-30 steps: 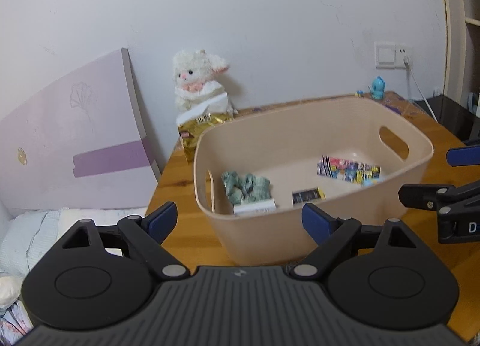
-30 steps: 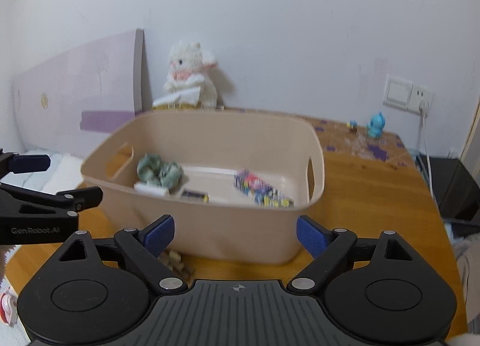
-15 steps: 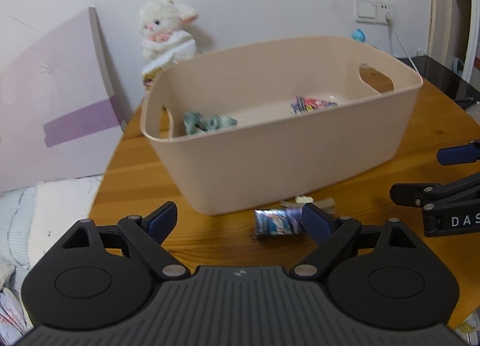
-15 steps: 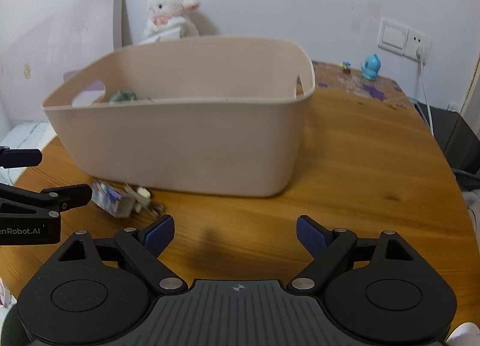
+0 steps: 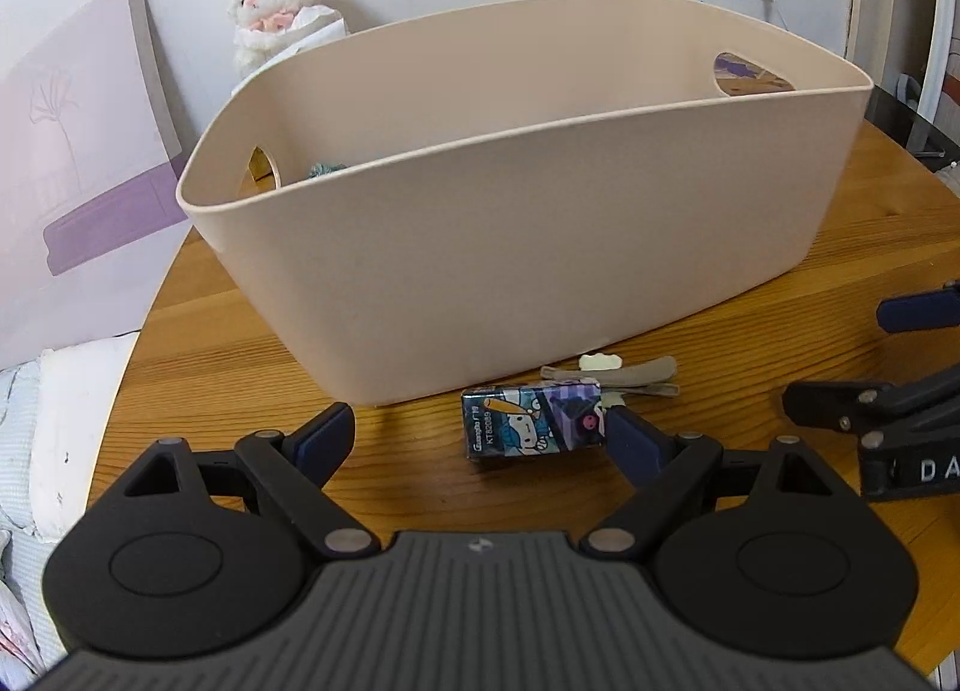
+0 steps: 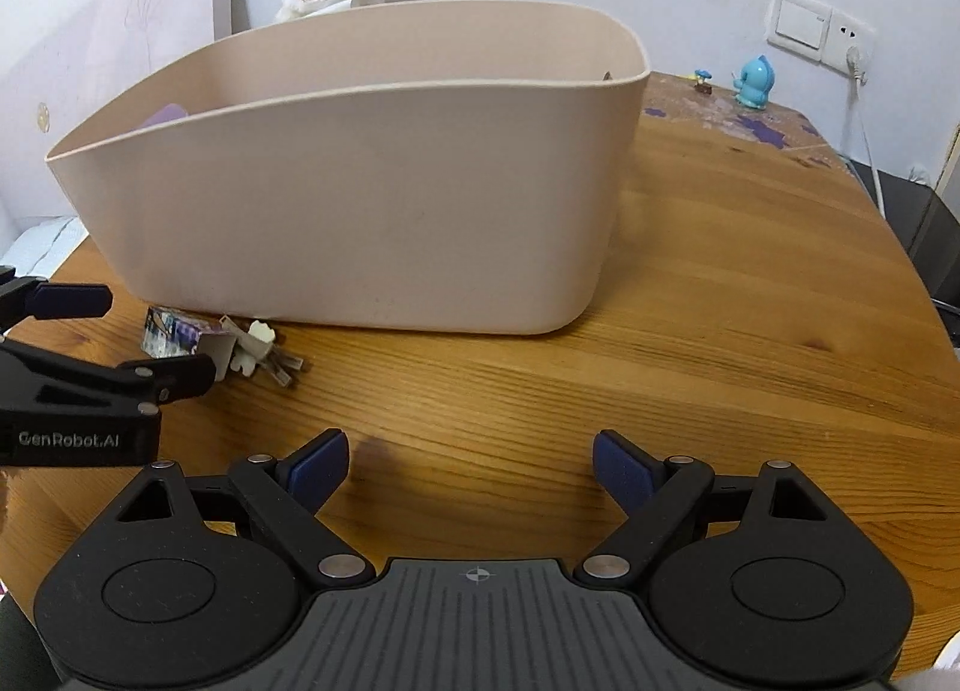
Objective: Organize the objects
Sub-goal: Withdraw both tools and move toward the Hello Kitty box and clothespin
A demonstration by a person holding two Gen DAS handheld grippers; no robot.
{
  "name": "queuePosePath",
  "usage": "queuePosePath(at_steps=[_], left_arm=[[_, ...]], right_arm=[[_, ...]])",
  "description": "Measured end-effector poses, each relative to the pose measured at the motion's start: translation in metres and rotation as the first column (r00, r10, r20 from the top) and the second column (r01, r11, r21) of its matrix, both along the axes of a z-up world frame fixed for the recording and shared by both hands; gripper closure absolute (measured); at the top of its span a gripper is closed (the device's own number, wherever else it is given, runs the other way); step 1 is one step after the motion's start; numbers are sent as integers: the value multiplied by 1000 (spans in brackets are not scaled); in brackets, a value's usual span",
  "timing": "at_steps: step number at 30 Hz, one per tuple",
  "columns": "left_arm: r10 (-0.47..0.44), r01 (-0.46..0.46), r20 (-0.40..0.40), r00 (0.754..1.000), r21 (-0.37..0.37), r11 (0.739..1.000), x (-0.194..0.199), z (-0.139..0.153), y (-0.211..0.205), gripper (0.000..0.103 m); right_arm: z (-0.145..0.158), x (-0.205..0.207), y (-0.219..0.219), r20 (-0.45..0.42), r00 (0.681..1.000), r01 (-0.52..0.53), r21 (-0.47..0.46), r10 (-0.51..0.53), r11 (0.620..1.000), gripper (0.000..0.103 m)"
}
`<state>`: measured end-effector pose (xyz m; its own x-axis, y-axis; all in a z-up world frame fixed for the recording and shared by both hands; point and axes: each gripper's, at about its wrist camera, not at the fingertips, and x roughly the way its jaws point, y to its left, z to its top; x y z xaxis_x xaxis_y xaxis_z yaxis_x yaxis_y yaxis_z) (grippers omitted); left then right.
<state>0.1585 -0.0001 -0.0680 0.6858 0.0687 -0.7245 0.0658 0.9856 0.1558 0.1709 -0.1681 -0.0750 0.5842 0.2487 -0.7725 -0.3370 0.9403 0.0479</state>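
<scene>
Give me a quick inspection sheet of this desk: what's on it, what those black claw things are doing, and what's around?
Surface: wooden table, bare at right.
Job's things: beige bin; cartoon-print carton and hair clips in front of it.
Clutter: blue figurine, plush lamb behind bin.
Grippers: left gripper open, near the carton; right gripper open over bare wood.
Cables: white cord from wall socket.
Surroundings: white wall, pink board leaning, bedding at left.

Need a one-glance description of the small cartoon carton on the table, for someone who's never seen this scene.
Find the big beige bin on the wooden table. In front of its near wall, on the wood, lies a small carton on its side. Unlike the plain beige hair clips right behind it, it is boxy, with blue and purple cartoon print.
</scene>
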Motion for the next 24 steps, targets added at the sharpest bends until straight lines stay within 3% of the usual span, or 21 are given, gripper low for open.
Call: queuePosePath(at_steps=[17,24], left_arm=[[88,-89,-16,996,-18,996,4,-8,43,12],[91,-91,-8,996,-40,995,0,-10,58,12]], right_arm=[[-4,2,42,17,998,-63,23,62,998,12],[-9,2,64,76,981,-177,-1,176,984,13]])
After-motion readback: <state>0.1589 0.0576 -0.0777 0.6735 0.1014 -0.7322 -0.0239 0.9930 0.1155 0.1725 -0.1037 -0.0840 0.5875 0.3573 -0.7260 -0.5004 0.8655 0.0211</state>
